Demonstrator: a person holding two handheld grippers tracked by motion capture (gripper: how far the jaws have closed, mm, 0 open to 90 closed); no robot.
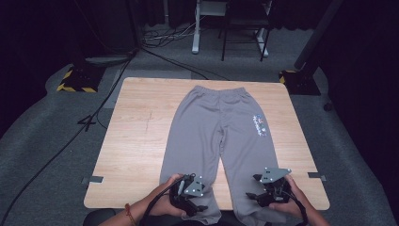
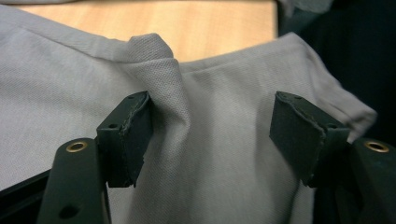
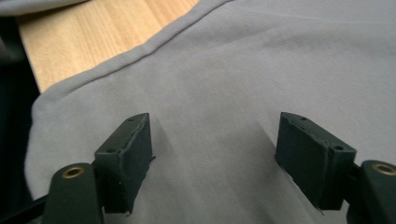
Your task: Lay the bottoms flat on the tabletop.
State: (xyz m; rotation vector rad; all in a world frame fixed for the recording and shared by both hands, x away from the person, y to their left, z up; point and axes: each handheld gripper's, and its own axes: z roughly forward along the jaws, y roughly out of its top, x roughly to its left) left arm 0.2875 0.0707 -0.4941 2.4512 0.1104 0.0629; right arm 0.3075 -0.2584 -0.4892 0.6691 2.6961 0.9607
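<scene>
At the near edge of the table, the left gripper [image 1: 200,207] sits over the cuff end of one trouser leg, and the right gripper [image 1: 253,195] over the cuff end of the other. Both are black, blocky tools with a grey three-cornered plate on top and a dark cable trailing back to the hands.

In the left gripper view, the left gripper's jaws stand apart, their flat matte pads rough at the edges. The fabric between them is a fine, pebbly knit, and a soft ridge of it rises just beside the left pad; whether that pad touches the fold I cannot tell. In the right gripper view, the right gripper's jaws are also spread wide over smooth flat cloth, gripping nothing, with a stitched hem curving past.

The grey trousers [image 1: 211,127] lie flat along the middle of the table, legs toward the person, gathered waistband at the far end, a small coloured print on one thigh.

The table [image 1: 136,136] is pale wood-grain board, square-cornered. Beyond it, grey carpet [image 1: 42,155] carries black cables.
</scene>
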